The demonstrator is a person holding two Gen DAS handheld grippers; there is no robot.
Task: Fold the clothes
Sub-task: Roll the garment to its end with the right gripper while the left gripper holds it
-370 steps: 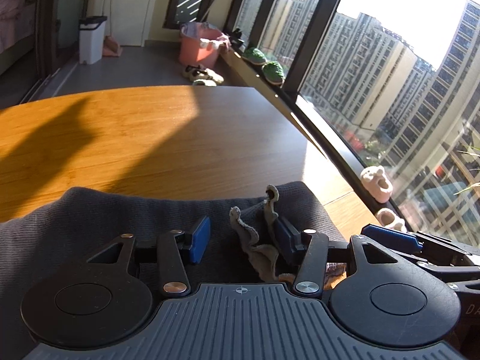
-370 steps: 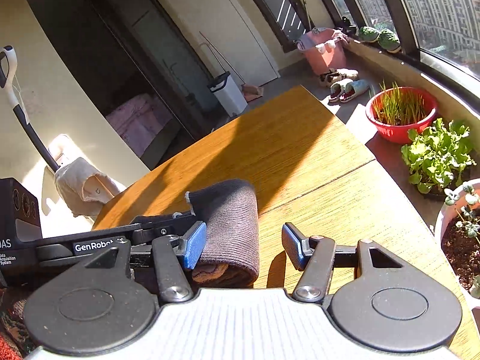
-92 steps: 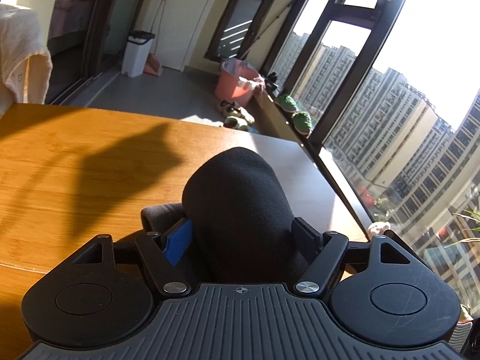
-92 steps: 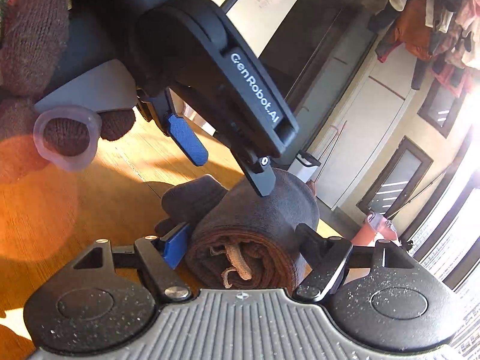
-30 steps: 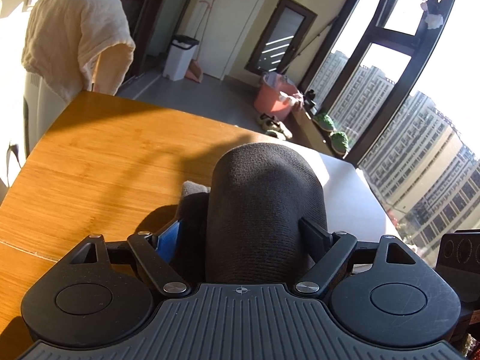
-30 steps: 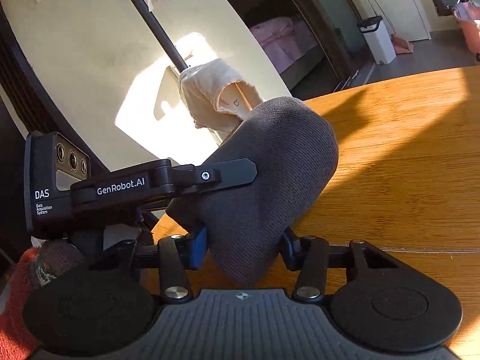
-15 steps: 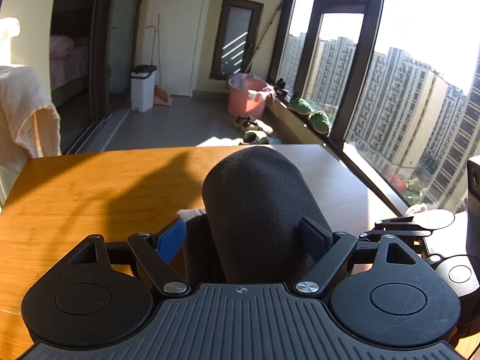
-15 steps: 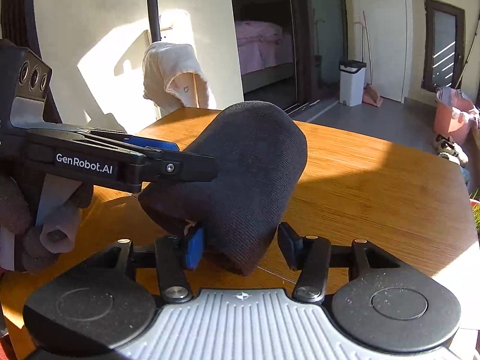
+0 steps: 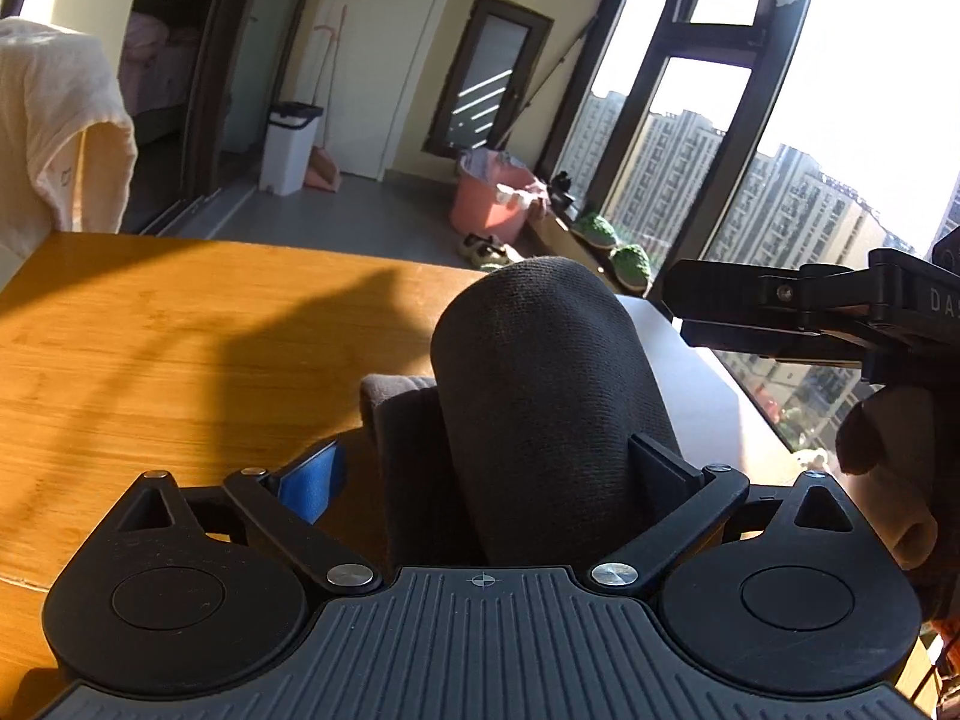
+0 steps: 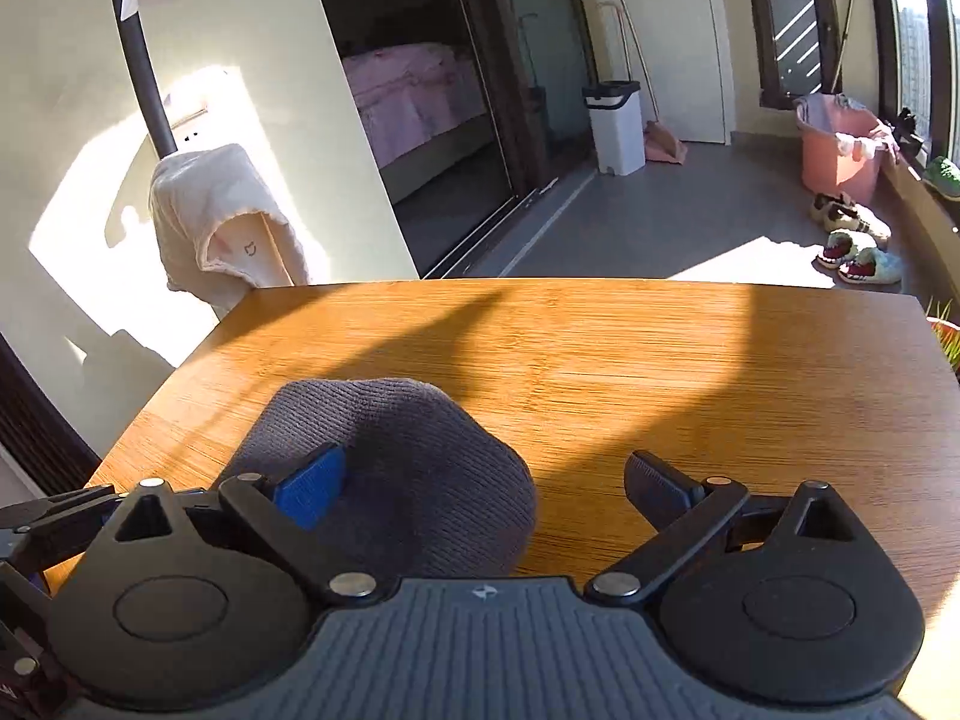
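A rolled dark grey garment [image 9: 540, 384] lies on the wooden table [image 9: 150, 330]. It sits between the fingers of my left gripper [image 9: 486, 474], whose jaws are opening. The blue left pad [image 9: 312, 480] stands a little off the cloth, and the right pad [image 9: 660, 468] rests against the roll. In the right wrist view the garment [image 10: 408, 468] lies low at the left. My right gripper [image 10: 486, 483] is opening wide around it, and its right pad [image 10: 660, 486] is well clear over bare table [image 10: 660, 348]. The right gripper's black finger [image 9: 810, 312] reaches in beside the roll.
A cream towel [image 10: 216, 222] hangs on a pole past the table's far left corner. On the floor beyond are a white bin [image 10: 615, 120], a pink bucket [image 10: 837, 144] and slippers [image 10: 858, 252]. Tall windows [image 9: 780, 180] run along the right. A gloved hand [image 9: 888, 468] holds the right gripper.
Both pairs of jaws have spread wider. The right gripper has let go of the roll and drawn back, so the roll now sits low at the left of its view.
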